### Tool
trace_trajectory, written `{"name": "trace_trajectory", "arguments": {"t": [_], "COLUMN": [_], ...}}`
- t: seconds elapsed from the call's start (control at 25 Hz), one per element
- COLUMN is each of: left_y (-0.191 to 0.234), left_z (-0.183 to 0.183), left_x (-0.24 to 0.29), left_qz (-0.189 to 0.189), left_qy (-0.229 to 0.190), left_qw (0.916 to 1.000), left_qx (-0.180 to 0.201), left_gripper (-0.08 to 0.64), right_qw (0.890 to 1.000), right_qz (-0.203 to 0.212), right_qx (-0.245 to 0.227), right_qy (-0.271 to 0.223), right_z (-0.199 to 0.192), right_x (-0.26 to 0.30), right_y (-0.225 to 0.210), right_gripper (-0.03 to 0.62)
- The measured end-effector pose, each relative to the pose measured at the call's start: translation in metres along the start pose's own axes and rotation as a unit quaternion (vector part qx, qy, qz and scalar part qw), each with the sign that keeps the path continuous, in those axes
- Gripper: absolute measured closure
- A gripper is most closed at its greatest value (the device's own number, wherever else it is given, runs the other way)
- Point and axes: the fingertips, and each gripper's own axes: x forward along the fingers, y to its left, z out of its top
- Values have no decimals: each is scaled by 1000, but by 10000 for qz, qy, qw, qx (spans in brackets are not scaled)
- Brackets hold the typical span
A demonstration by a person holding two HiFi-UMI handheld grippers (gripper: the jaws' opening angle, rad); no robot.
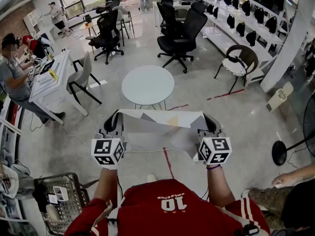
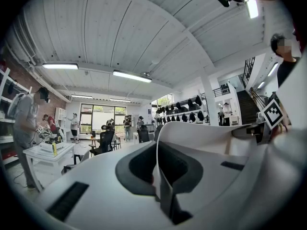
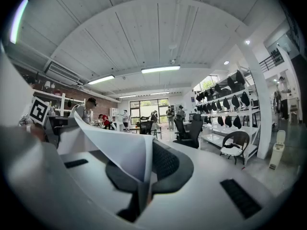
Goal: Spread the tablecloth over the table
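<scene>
With your left tool (image 1: 114, 123) and right tool (image 1: 208, 125) each clamped on the cloth's (image 1: 162, 119) top edge, short of the worktop (image 1: 147, 85), a hard fling could pull it free.

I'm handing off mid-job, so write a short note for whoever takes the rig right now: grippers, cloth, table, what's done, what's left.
Grippers: the left gripper is shut on one end of the tablecloth; the right gripper is shut on the other end.
Things: the tablecloth hangs stretched between them in the air, short of the round white table, which is uncovered.
Done: cloth lifted and held by both grippers.
Left: carry it over the table, lower it, open both grippers.
</scene>
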Motion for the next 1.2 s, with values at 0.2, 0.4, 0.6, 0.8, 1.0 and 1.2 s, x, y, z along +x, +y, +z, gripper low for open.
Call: {"name": "trace_trajectory", "arguments": {"t": [0.2, 0.4, 0.6, 0.8, 1.0, 1.2], "left_y": [-1, 2, 7, 13, 24, 35], "left_z": [1, 2, 1, 0, 1, 2], "left_x": [0, -2, -4, -5, -3, 4], "left_qz": [18, 42, 51, 28, 7, -50], "left_qy": [-11, -28, -45, -39, -71, -110], "left_qw": [10000, 10000, 10000, 10000, 10000, 9999], "left_qx": [18, -5, -32, -36, -40, -69], "left_gripper": [549, 549, 549, 549, 549, 549], "right_qw": [10000, 10000, 10000, 10000, 10000, 10000], "right_qz": [8, 27, 42, 7, 2, -31], "right_qx": [-18, -38, -65, -65, -48, 58], "right_qy": [-24, -44, -33, -61, -72, -55], "right_z": [2, 5, 6, 6, 8, 8], "right_x": [2, 2, 5, 6, 12, 24], "right_y": [-2, 1, 7, 13, 21, 26], "right_gripper": [575, 575, 575, 575, 575, 575]}}
